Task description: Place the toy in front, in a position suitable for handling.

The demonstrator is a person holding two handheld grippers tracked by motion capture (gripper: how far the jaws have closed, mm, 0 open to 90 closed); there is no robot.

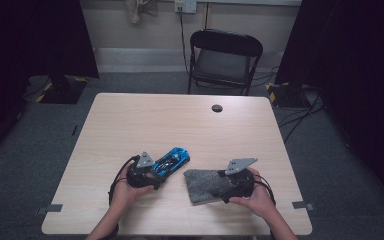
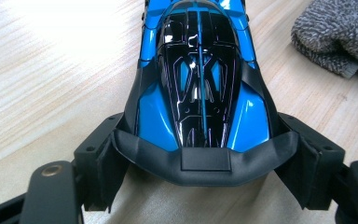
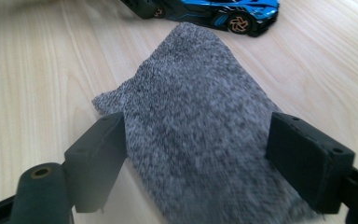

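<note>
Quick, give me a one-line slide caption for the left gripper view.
Left claw clamped on the tail of a blue toy car on the wooden table, grey cloth nearby.

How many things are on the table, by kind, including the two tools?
Toy car, blue and black: 1
Grey cloth: 1
Tools, left tool and right tool: 2
Total: 4
</note>
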